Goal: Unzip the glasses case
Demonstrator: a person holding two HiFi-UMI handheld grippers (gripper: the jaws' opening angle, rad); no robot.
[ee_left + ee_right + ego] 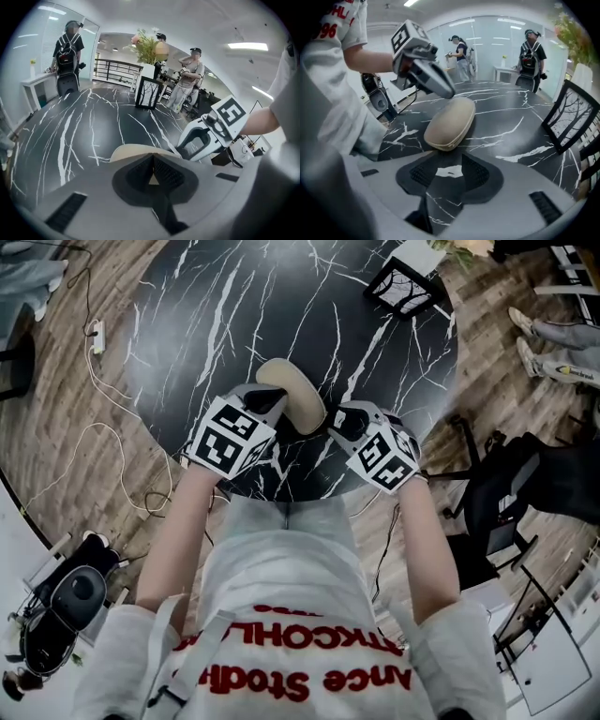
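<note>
The desk [234, 306] was cut off at the head view's top edge. In that view the marker cubes [230, 437] covered both tools' jaws, so only the gripper views showed their state. The left tool [153, 158] had its jaws closed together, with a beige sliver between the pads. Whether that was the zip pull was too small to tell. The right tool [451, 161] stood open, with bare desk between its jaws. The case [451, 123] lay just ahead of it, near the desk's near edge. Only the right gripper view showed the left tool's tip on the case.
</note>
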